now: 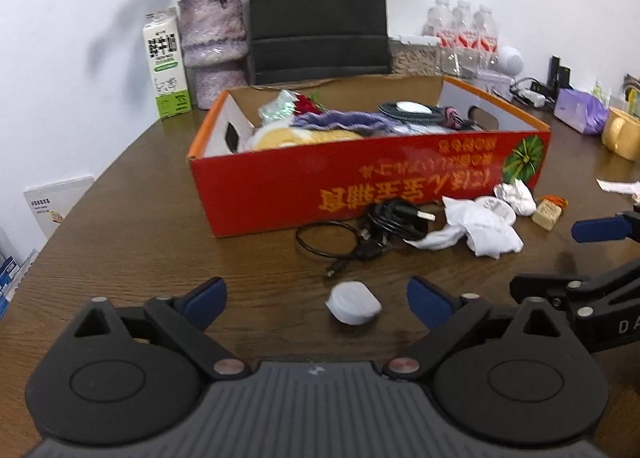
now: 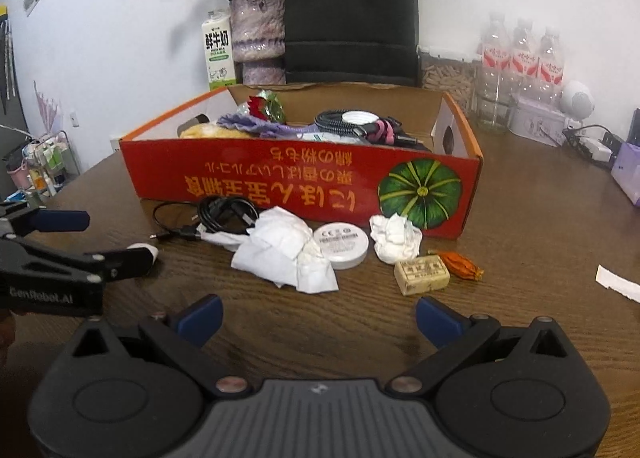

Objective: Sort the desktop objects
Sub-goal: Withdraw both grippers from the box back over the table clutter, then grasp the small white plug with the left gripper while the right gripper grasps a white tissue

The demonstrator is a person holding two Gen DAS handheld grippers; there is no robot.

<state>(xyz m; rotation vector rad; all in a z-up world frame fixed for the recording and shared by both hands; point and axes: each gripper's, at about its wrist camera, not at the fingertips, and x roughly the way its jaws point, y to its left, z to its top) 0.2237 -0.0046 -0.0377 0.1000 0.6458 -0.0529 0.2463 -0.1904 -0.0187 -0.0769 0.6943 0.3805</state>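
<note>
A small white cap [image 1: 353,303] is framed between the wide-spread left gripper [image 1: 316,298], ready for grasping; the right gripper [image 2: 319,318], at three o'clock, is held wide and empty.

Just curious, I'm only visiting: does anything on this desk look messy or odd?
Yes. Crumpled white tissues and a tangled black cable lie loose before the red box, whose printed lettering is upside down.
</note>
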